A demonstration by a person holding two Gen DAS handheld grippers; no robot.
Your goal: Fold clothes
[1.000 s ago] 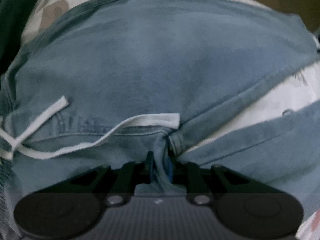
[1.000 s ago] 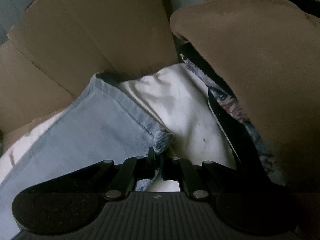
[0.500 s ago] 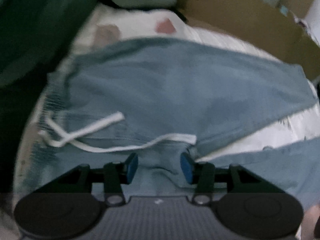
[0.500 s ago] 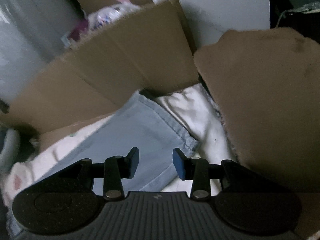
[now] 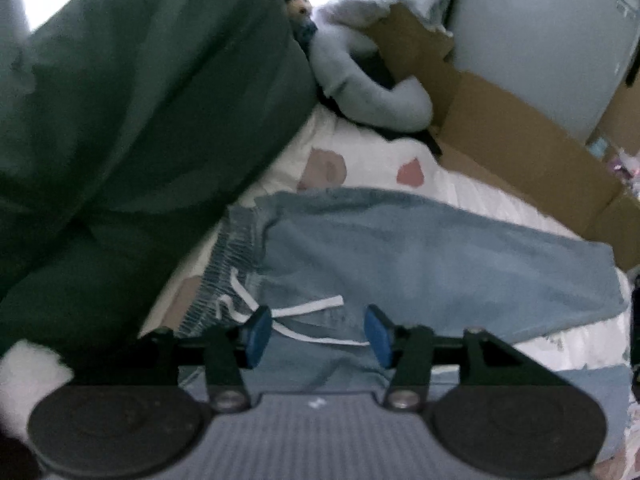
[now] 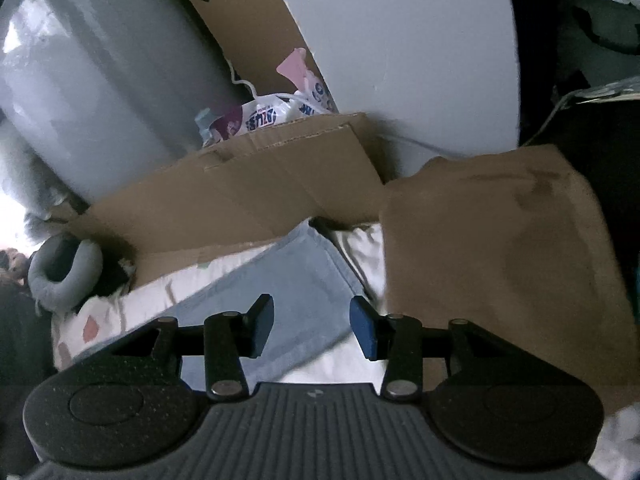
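Observation:
Light blue denim shorts [image 5: 420, 256] lie spread on a white patterned bed sheet [image 5: 372, 160], elastic waistband at the left and a white drawstring [image 5: 304, 308] trailing across the front. My left gripper [image 5: 318, 334] hangs open above the drawstring and crotch area, holding nothing. In the right wrist view one leg of the shorts [image 6: 288, 292] ends in a hem near the cardboard. Over that leg my right gripper [image 6: 312, 326] is open and empty.
A dark green blanket [image 5: 132, 120] fills the left. A grey neck pillow [image 5: 372, 92] lies at the head of the sheet. Cardboard boxes [image 6: 248, 188] line the far side, and a brown cardboard flap [image 6: 500, 248] stands at the right of the leg.
Both grippers let go of the shorts, opened, and drew back and up from the fabric. The shorts now lie flat on the sheet.

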